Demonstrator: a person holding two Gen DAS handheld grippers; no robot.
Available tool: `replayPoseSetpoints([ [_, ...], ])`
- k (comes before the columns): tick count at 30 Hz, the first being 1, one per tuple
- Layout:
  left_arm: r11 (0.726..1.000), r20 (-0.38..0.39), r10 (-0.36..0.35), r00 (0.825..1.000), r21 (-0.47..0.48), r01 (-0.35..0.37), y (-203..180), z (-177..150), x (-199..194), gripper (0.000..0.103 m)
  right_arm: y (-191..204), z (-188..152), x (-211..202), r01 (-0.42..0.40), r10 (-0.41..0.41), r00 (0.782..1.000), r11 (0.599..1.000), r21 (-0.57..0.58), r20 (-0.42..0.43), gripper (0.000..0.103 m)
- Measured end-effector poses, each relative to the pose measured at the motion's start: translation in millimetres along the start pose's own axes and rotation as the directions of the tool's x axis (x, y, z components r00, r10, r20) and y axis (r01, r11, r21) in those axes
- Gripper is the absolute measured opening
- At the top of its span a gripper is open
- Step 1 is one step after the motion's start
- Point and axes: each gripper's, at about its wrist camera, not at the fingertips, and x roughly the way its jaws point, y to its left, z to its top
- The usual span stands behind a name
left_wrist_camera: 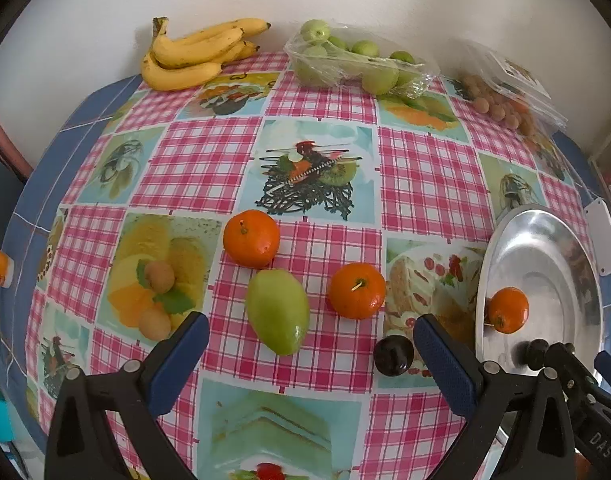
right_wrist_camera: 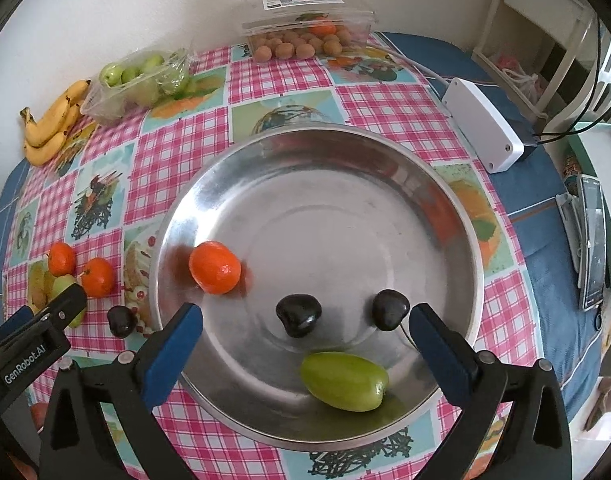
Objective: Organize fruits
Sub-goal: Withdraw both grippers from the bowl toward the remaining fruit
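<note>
My left gripper (left_wrist_camera: 309, 332) hangs open over the checked tablecloth, nothing between its fingers. Just ahead of it lie a green fruit (left_wrist_camera: 277, 312), two oranges (left_wrist_camera: 251, 244) (left_wrist_camera: 357, 290), a dark fruit (left_wrist_camera: 393, 356) and two small brown fruits (left_wrist_camera: 160, 276). My right gripper (right_wrist_camera: 307, 316) stands open above the metal bowl (right_wrist_camera: 385, 136), holding nothing. In the bowl lie an orange (right_wrist_camera: 214, 267), two dark fruits (right_wrist_camera: 298, 314) (right_wrist_camera: 390, 309) and a green fruit (right_wrist_camera: 345, 380). The left gripper's finger (right_wrist_camera: 61, 300) shows at the bowl's left.
Along the wall sit a bunch of bananas (left_wrist_camera: 197, 56), a wrapped tray of green fruits (left_wrist_camera: 353, 64) and a clear box of small brown fruits (right_wrist_camera: 305, 36). A white box with a cable (right_wrist_camera: 485, 124) and a phone-like device (right_wrist_camera: 593, 240) lie right of the bowl.
</note>
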Motion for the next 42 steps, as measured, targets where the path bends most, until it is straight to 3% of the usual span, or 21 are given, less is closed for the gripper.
replayPoseSetpoints([
  [9,0.996,0.011,-0.014,1.000,0.092,0.013,-6,-1,-14,0.103,11,-4,-6,0.035,-0.035,0.999,0.997,-0.074,0.001,0.103],
  [17,0.992,0.038,0.005,0.999,0.130,-0.010,13,-2,-30,0.103,19,-6,-11,-0.025,0.025,1.000,0.999,-0.039,-0.012,0.103],
  [27,1.000,0.058,0.010,0.998,0.008,-0.011,76,3,-42,0.103,52,-6,-17,-0.079,0.080,0.997,0.996,-0.036,0.013,0.103],
  [42,0.986,0.032,0.021,0.999,-0.167,-0.015,156,3,-34,0.103,147,-26,-12,-0.198,0.193,0.980,0.956,-0.217,-0.043,0.103],
])
